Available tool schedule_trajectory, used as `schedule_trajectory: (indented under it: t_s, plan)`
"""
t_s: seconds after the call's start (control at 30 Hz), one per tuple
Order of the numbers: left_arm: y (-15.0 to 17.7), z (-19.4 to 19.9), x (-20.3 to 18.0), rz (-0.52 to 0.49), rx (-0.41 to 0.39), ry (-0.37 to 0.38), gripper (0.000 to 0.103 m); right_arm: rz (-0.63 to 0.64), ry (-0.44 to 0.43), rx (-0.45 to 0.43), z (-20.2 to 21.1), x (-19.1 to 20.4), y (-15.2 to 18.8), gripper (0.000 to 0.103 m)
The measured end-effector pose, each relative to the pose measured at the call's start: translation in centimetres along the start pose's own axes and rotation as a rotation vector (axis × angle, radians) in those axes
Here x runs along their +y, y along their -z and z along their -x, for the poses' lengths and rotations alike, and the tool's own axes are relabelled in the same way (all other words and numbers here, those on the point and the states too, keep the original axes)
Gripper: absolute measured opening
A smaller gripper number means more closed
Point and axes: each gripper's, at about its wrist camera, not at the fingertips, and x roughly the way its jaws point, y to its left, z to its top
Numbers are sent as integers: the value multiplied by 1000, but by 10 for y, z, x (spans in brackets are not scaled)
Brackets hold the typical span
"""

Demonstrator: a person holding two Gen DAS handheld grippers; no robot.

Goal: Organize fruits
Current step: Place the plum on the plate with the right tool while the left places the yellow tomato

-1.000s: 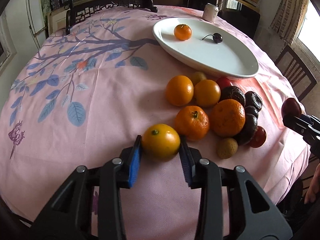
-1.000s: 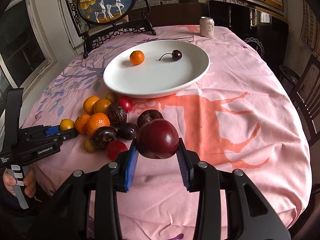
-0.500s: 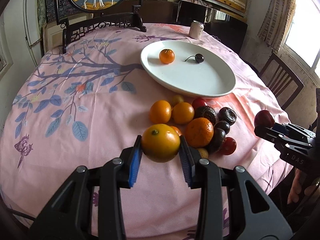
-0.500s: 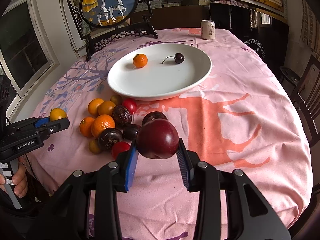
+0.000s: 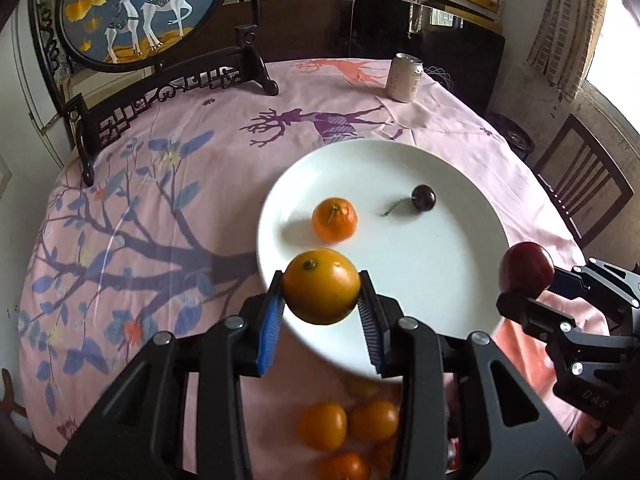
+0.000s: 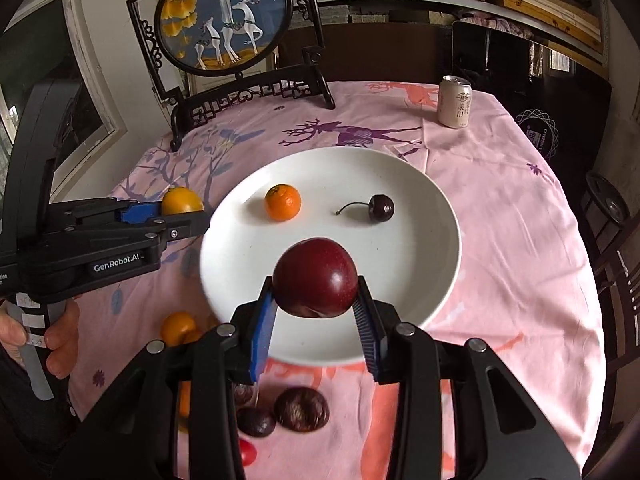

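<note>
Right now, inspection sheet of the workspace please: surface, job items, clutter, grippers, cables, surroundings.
Surface: round table under a pink printed cloth, lying flat.
Job's things: white plate holds a small tangerine and a cherry, apart. More oranges and dark fruits sit on the cloth on the near side of the plate.
Clutter: drink can upright at the far edge.
Grippers: left gripper shut on a yellow-orange fruit; right gripper shut on a dark red plum; both held above the cloth.
Cables: nothing seen.
Surroundings: deer picture on a stand, chair, shelves.
</note>
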Motion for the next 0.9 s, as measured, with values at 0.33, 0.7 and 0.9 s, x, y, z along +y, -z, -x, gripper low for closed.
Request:
schedule_trajectory:
  t_s: [0.33, 0.7, 0.9]
  plan:
    - [-20, -70, 4, 18, 114, 15, 37, -6, 48, 150, -99, -17, -34, 38]
    - [-6, -7, 7, 20, 18, 27, 65, 71, 98, 11, -29, -3, -28, 60]
    - [80, 61, 9, 64, -88, -5, 74, 72, 81, -126, 67, 16, 52, 67]
